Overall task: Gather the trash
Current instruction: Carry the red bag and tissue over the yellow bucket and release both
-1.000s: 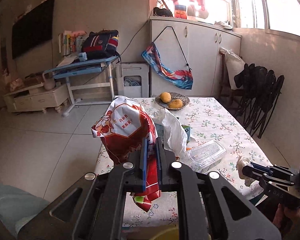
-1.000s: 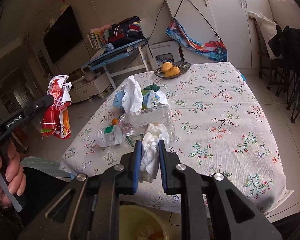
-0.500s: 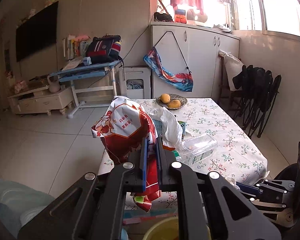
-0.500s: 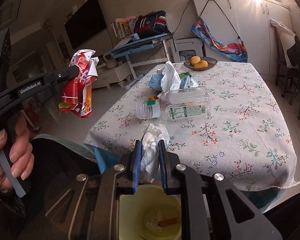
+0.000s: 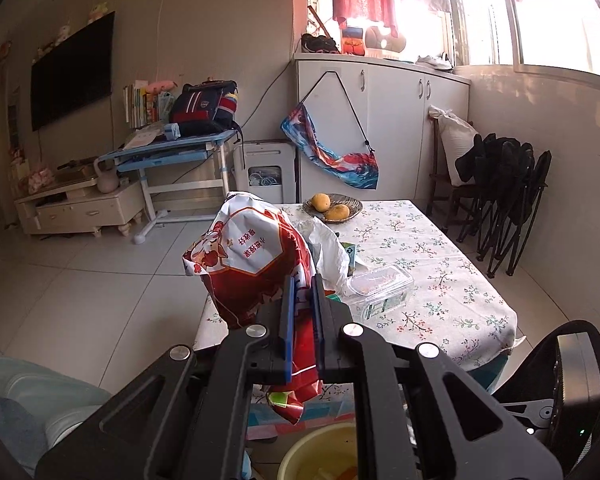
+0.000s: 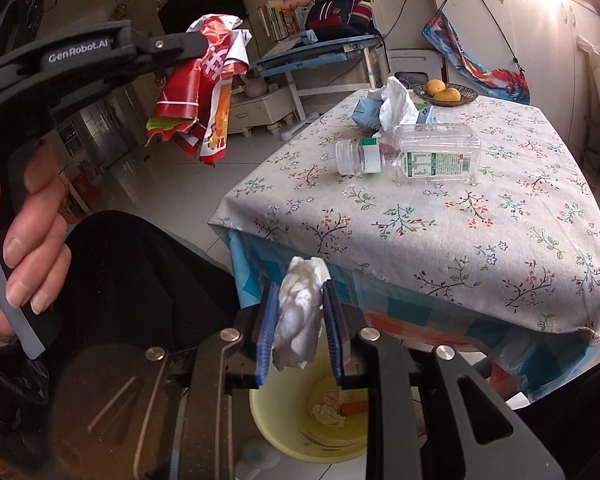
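From my left wrist view, my left gripper [image 5: 300, 304] was clamped on the red snack bag [image 5: 252, 268] above the yellow bin [image 5: 300, 458], while from my right, my right gripper [image 6: 298, 320] had just been opening around the crumpled tissue [image 6: 300, 312] over that bin, leaving the plastic bottle [image 6: 412, 156] and wrappers on the table [image 6: 440, 240].

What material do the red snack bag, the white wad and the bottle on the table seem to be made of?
Red snack bag: glossy printed plastic film, probably; it creases sharply and shines.
White wad: soft matte tissue paper, crumpled with fuzzy folds.
Bottle: clear rigid plastic, see-through, with a paper-like label.
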A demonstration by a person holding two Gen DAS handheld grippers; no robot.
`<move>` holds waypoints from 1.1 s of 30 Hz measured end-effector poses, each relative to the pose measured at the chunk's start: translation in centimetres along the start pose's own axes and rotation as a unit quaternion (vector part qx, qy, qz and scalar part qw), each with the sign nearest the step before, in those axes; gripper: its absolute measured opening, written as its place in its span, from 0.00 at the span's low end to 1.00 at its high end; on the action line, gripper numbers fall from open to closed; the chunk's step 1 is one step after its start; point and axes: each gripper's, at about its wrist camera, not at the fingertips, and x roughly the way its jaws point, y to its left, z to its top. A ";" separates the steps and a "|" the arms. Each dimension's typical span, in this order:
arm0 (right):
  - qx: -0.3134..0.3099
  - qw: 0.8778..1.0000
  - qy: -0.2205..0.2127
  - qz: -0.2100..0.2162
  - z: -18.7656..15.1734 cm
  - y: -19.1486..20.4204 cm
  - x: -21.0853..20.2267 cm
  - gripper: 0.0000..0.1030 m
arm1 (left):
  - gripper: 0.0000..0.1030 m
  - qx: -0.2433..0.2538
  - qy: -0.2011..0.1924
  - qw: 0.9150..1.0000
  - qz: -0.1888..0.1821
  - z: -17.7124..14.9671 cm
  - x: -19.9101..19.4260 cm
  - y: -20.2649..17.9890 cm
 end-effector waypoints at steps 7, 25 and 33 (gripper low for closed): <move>-0.001 1.000 -0.003 -0.005 -0.5 0.4 -0.2 0.47 | 0.08 0.001 -0.002 1.000 -0.002 -0.1 -1.5 0.0; 0.060 0.993 -0.085 -0.054 -0.1 -2.4 -3.5 0.60 | 0.08 -0.001 0.021 0.998 -0.051 -2.2 -4.4 -1.6; 0.069 0.991 -0.100 -0.061 -0.2 -2.7 -4.4 0.60 | 0.08 -0.022 0.061 0.994 -0.089 -4.6 -4.0 -2.2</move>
